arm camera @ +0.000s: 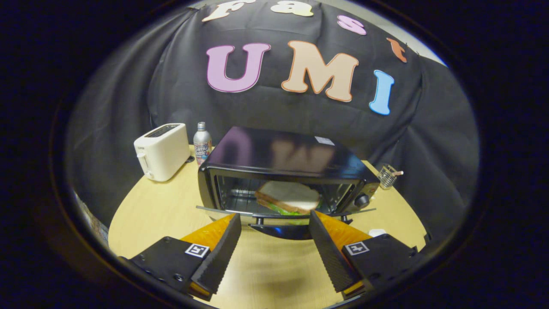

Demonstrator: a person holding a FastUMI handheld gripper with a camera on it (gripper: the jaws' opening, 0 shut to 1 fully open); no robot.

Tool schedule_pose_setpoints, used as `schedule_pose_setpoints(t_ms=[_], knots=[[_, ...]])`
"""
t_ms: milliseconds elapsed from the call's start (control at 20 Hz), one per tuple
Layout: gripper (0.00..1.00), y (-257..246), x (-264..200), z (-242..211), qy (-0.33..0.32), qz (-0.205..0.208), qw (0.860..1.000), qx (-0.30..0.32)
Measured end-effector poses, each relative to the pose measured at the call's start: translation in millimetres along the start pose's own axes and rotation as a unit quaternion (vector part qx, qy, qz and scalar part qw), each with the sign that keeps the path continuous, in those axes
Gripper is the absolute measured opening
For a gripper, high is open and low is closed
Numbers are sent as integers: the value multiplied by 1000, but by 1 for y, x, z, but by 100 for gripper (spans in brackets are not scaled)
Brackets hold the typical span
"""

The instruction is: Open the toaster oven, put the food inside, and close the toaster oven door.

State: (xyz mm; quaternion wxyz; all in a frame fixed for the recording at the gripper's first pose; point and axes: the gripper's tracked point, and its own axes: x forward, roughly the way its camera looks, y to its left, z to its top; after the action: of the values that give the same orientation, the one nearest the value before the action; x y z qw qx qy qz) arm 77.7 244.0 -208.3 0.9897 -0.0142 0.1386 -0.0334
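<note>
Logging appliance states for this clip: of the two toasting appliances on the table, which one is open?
The black toaster oven, just beyond the open, empty fingers: its door is folded down, a sandwich inside. The white slot toaster has no door.

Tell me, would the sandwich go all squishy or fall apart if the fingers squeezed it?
Probably yes. The sandwich has soft-looking white bread, so it would likely squash. Its green filling pokes out, so layers might slide apart. It sits inside the open toaster oven, beyond the open fingers.

sandwich point(288, 197): front edge hidden behind right fingertip point(316, 221)
wire basket point(388, 175): contents too small to tell
gripper point(274, 223): rear cut off — fingers spread, empty
</note>
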Motion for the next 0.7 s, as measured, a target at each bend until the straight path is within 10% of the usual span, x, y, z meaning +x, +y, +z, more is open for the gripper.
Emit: schedule_pose_setpoints(t_ms=[700], knots=[[99, 4, 36, 36, -40, 3, 999, 27]])
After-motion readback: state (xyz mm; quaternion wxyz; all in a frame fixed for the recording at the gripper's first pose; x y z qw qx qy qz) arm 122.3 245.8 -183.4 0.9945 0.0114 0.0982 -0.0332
